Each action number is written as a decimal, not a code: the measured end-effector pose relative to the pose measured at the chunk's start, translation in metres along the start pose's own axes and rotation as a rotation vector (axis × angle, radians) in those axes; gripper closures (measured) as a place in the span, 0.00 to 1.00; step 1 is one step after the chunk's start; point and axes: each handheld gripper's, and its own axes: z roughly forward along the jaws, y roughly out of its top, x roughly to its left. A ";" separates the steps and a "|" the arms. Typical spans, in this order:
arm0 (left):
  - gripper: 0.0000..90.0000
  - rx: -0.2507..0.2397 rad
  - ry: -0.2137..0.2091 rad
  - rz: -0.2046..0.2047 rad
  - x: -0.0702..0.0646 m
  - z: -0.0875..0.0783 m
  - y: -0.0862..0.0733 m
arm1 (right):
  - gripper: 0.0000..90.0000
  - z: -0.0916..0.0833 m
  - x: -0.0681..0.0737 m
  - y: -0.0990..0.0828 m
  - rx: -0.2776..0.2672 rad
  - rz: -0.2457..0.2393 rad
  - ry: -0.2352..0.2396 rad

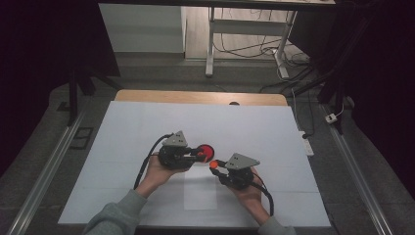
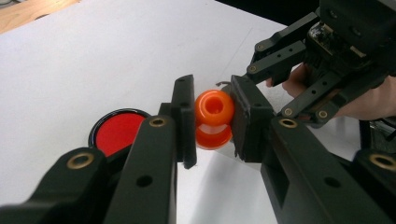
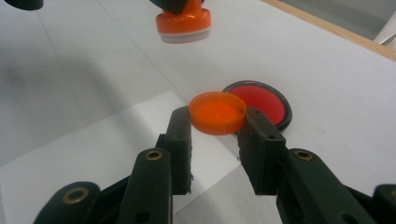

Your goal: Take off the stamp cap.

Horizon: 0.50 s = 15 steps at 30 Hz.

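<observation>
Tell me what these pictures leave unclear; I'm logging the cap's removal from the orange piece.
- Orange piece, left gripper view: the jaws cover its sides; contents unseen.
- Orange piece's top, right gripper view: covered by the jaws that grip it.
- Orange cap, high view: too small to tell its shape.
- Red disc, left gripper view: near part behind the jaw.
</observation>
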 end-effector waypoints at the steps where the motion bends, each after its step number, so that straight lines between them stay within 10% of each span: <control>1: 0.81 0.001 0.000 -0.001 0.000 0.000 0.000 | 0.72 -0.001 -0.001 -0.001 -0.002 0.002 -0.003; 15: 0.81 0.017 -0.001 0.000 0.001 0.001 -0.001 | 0.72 -0.014 -0.005 -0.007 -0.027 0.008 -0.027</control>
